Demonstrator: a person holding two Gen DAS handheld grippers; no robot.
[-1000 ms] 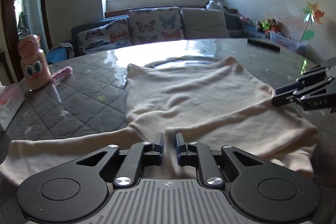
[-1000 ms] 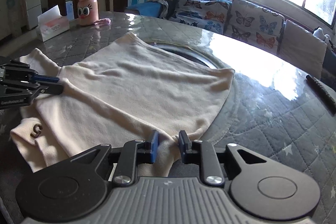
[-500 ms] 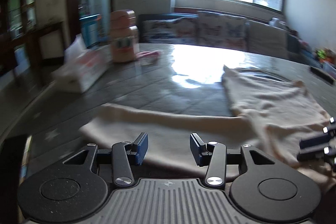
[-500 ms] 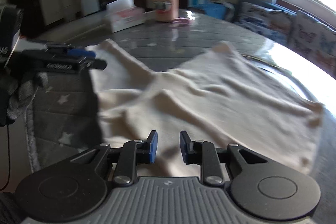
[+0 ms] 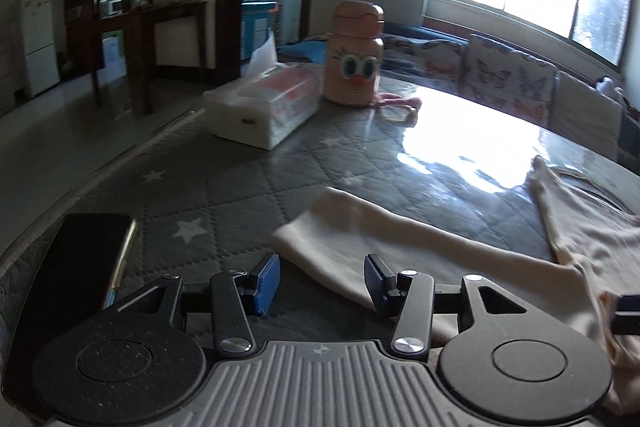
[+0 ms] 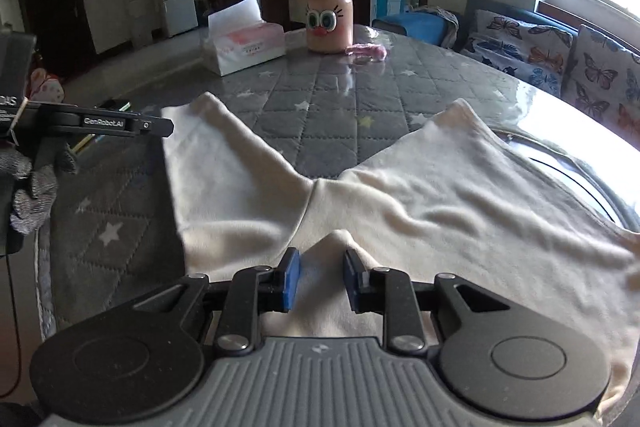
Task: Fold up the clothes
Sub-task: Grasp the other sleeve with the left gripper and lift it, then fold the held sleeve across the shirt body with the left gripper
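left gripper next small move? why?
Probably ease the left gripper forward and close on the end of the cream garment's sleeve. Its jaws have just been opening and stand apart with the sleeve end lying flat between them, unpinched. The sleeve stretches out from the body on the grey quilted table cover, not yet folded in.

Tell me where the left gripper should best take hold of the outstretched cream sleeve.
Probably at the cuff end of the sleeve, coming in low from the open table side. It lies flat and free there, just ahead of the left gripper, whose fingers stand open, having just opened.
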